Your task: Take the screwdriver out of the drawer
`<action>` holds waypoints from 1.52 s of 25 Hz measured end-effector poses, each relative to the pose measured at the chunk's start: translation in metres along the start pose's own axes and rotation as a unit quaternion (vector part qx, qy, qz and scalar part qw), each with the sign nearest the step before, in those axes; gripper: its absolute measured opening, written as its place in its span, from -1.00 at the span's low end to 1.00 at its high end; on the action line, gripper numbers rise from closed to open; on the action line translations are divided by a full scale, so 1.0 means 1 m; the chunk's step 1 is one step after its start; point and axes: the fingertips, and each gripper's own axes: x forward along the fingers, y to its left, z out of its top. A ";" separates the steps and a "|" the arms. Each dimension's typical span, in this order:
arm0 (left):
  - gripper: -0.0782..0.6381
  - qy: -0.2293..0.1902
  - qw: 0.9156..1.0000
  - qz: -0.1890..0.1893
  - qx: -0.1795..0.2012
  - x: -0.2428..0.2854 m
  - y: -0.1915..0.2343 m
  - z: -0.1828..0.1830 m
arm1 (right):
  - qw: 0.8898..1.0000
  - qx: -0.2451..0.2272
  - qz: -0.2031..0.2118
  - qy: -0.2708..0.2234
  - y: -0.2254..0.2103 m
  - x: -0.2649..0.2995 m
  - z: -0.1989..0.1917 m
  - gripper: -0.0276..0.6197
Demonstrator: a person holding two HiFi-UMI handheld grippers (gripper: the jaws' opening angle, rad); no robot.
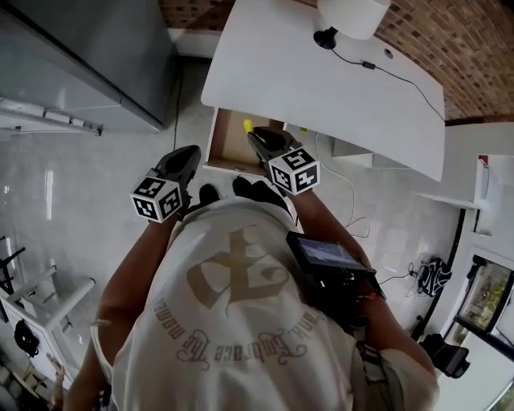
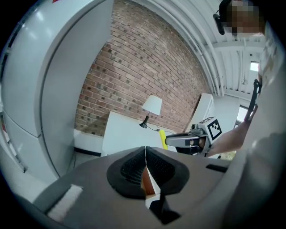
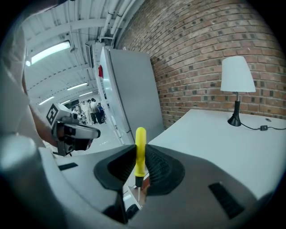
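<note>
A yellow-handled screwdriver [image 3: 140,150] stands upright between my right gripper's [image 3: 139,157] jaws, which are shut on its handle, the metal shaft pointing down. In the head view the right gripper [image 1: 257,136] holds the screwdriver [image 1: 248,126] just over the open wooden drawer [image 1: 227,138] under the white desk [image 1: 321,80]. My left gripper [image 1: 186,154] hovers left of the drawer, apart from it. Its jaws are shut with nothing between them [image 2: 145,154]. From the left gripper view the right gripper [image 2: 196,139] and screwdriver [image 2: 163,138] show ahead.
A lamp [image 1: 352,14] with a black cable stands on the desk's far side. A grey refrigerator [image 1: 88,56] stands to the left, with tiled floor [image 1: 96,185] between it and the desk. More white furniture [image 1: 482,185] is on the right.
</note>
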 end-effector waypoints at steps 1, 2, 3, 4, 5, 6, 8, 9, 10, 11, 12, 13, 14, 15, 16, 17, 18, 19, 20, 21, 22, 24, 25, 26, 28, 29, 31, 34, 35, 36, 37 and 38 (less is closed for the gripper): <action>-0.76 0.001 1.000 -0.005 0.004 0.002 -0.001 0.002 | 1.000 0.005 -0.003 -0.008 -0.001 -0.003 0.003 -0.75; -0.76 0.003 1.000 -0.010 0.009 0.005 -0.003 0.003 | 1.000 0.009 -0.006 -0.016 -0.001 -0.005 0.006 -0.75; -0.76 0.004 1.000 -0.016 0.014 0.007 -0.006 0.005 | 1.000 0.014 -0.008 -0.024 -0.001 -0.009 0.009 -0.75; -0.76 0.006 1.000 -0.022 0.020 0.009 -0.009 0.006 | 0.999 0.019 -0.011 -0.032 -0.002 -0.013 0.011 -0.75; -0.76 0.008 0.999 -0.027 0.025 0.012 -0.013 0.007 | 0.999 0.025 -0.014 -0.041 -0.002 -0.018 0.013 -0.75; -0.76 0.009 0.999 -0.033 0.030 0.014 -0.016 0.008 | 0.998 0.031 -0.017 -0.049 -0.003 -0.023 0.015 -0.75; -0.76 0.011 0.998 -0.043 0.037 0.018 -0.021 0.011 | 0.997 0.043 -0.023 -0.064 -0.005 -0.031 0.018 -0.75; -0.76 0.013 0.998 -0.047 0.040 0.019 -0.022 0.013 | 0.996 0.048 -0.027 -0.070 -0.005 -0.034 0.018 -0.75; -0.76 0.014 0.998 -0.051 0.043 0.021 -0.022 0.014 | 0.995 0.052 -0.030 -0.075 -0.006 -0.036 0.019 -0.75; -0.76 0.016 0.997 -0.055 0.046 0.022 -0.022 0.016 | 0.995 0.055 -0.033 -0.079 -0.006 -0.039 0.019 -0.75; -0.76 0.017 0.997 -0.058 0.048 0.024 -0.022 0.017 | 0.994 0.058 -0.036 -0.083 -0.006 -0.041 0.019 -0.75; -0.76 0.019 0.997 -0.062 0.051 0.025 -0.023 0.019 | 0.994 0.061 -0.040 -0.086 -0.007 -0.044 0.019 -0.75; -0.76 0.020 0.996 -0.065 0.054 0.026 -0.024 0.020 | 0.993 0.065 -0.043 -0.090 -0.007 -0.047 0.019 -0.75; -0.76 0.022 0.996 -0.069 0.057 0.027 -0.025 0.021 | 0.992 0.068 -0.047 -0.094 -0.008 -0.050 0.019 -0.75; -0.76 0.024 0.995 -0.073 0.060 0.029 -0.026 0.022 | 0.991 0.071 -0.051 -0.097 -0.009 -0.052 0.019 -0.75; -0.76 0.026 0.995 -0.076 0.062 0.030 -0.027 0.022 | 0.991 0.073 -0.054 -0.101 -0.010 -0.054 0.019 -0.75; -0.76 0.029 0.994 -0.080 0.065 0.031 -0.028 0.022 | 0.990 0.075 -0.058 -0.105 -0.011 -0.056 0.019 -0.75; -0.76 0.031 0.994 -0.083 0.068 0.032 -0.029 0.022 | 0.989 0.076 -0.061 -0.108 -0.011 -0.057 0.019 -0.75; -0.76 0.033 0.993 -0.087 0.071 0.034 -0.030 0.022 | 0.989 0.077 -0.064 -0.111 -0.012 -0.059 0.019 -0.75; -0.76 0.035 0.993 -0.090 0.074 0.035 -0.032 0.023 | 0.988 0.079 -0.067 -0.113 -0.012 -0.061 0.019 -0.75; -0.76 0.037 0.992 -0.093 0.076 0.037 -0.033 0.023 | 0.988 0.080 -0.070 -0.115 -0.013 -0.063 0.019 -0.75; -0.76 0.038 0.991 -0.099 0.080 0.039 -0.036 0.025 | 0.987 0.082 -0.075 -0.119 -0.013 -0.067 0.018 -0.75; -0.76 0.039 0.991 -0.101 0.082 0.040 -0.037 0.026 | 0.986 0.082 -0.077 -0.119 -0.013 -0.068 0.018 -0.75; -0.76 0.040 0.990 -0.102 0.083 0.041 -0.038 0.026 | 0.986 0.083 -0.078 -0.119 -0.013 -0.069 0.016 -0.75; -0.76 0.041 0.990 -0.104 0.084 0.042 -0.040 0.027 | 0.987 0.082 -0.080 -0.116 -0.014 -0.070 0.014 -0.75; -0.76 0.042 0.990 -0.105 0.083 0.043 -0.041 0.027 | 0.987 0.081 -0.081 -0.114 -0.015 -0.071 0.013 -0.75; -0.76 0.041 0.990 -0.106 0.082 0.045 -0.040 0.028 | 0.987 0.078 -0.083 -0.112 -0.017 -0.072 0.014 -0.75; -0.76 0.037 0.991 -0.102 0.076 0.044 -0.034 0.030 | 0.988 0.073 -0.083 -0.110 -0.020 -0.069 0.016 -0.75; -0.76 0.036 0.992 -0.099 0.074 0.044 -0.032 0.031 | 0.988 0.071 -0.082 -0.108 -0.020 -0.068 0.017 -0.75; -0.76 0.034 0.992 -0.095 0.072 0.043 -0.030 0.032 | 0.989 0.069 -0.080 -0.107 -0.021 -0.067 0.018 -0.75; -0.76 0.032 0.993 -0.092 0.070 0.044 -0.029 0.033 | 0.989 0.067 -0.078 -0.106 -0.021 -0.066 0.019 -0.75; -0.76 0.031 0.993 -0.090 0.069 0.044 -0.028 0.033 | 0.989 0.065 -0.076 -0.106 -0.021 -0.065 0.021 -0.75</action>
